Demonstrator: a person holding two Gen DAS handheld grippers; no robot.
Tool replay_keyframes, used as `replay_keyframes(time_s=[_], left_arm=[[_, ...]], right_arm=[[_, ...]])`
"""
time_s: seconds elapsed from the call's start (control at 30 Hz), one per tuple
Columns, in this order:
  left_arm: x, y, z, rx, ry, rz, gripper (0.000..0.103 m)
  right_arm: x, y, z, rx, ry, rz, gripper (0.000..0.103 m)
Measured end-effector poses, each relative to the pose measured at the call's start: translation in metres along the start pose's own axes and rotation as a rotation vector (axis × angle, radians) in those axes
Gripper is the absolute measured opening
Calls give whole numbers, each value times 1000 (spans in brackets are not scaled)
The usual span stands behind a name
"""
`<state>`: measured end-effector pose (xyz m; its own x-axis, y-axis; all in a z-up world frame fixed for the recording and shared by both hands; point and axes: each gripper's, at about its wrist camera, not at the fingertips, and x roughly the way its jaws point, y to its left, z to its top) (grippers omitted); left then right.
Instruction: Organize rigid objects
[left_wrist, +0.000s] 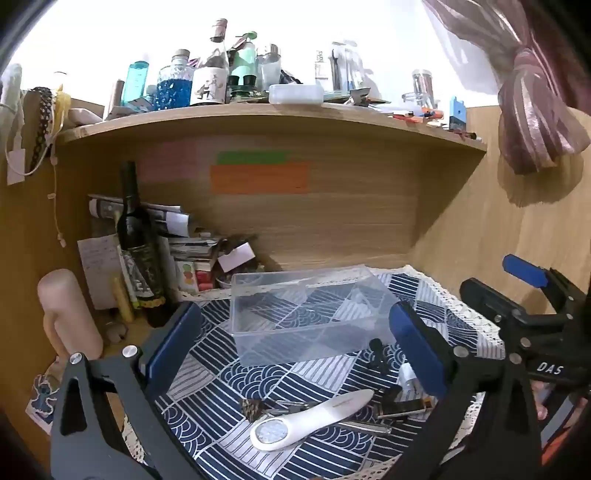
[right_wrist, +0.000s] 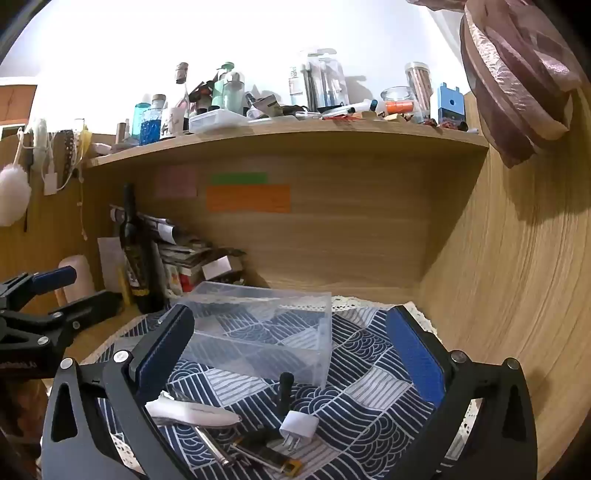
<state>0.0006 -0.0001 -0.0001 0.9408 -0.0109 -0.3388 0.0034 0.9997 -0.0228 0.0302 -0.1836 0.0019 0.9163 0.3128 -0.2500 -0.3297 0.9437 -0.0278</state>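
Observation:
A clear plastic box (left_wrist: 310, 314) with inner dividers stands open and empty on a blue-and-white patterned cloth (left_wrist: 221, 384); it also shows in the right wrist view (right_wrist: 258, 332). In front of it lie a white handled mirror-like tool (left_wrist: 310, 421) (right_wrist: 195, 413), a white plug adapter (right_wrist: 298, 428), a small black clip (right_wrist: 285, 391), metal tweezers (left_wrist: 369, 426) and a dark-and-gold flat piece (right_wrist: 273, 458). My left gripper (left_wrist: 295, 350) is open above the cloth, holding nothing. My right gripper (right_wrist: 291, 350) is open and empty, over the small items.
A dark wine bottle (left_wrist: 136, 243), stacked papers and a pink cylinder (left_wrist: 66, 314) crowd the left corner. A cluttered wooden shelf (left_wrist: 273, 118) runs overhead. A wooden side wall (right_wrist: 517, 295) closes the right. A pink curtain tie (left_wrist: 535, 110) hangs upper right.

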Motion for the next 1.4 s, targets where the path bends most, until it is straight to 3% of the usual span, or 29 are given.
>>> replay_keyframes(time_s=[0.1,0.3,1.4], left_arm=[[1,3,0,-34,2,-16,103],[7,6,2,-27,-2,5,103],[6,4,2,-25,-11,-30,103]], right_arm=[[-1,1,-1,4,-1,7,103],[0,0,1,-8,3,5,103],[0,3,2,6,-9,19,103]])
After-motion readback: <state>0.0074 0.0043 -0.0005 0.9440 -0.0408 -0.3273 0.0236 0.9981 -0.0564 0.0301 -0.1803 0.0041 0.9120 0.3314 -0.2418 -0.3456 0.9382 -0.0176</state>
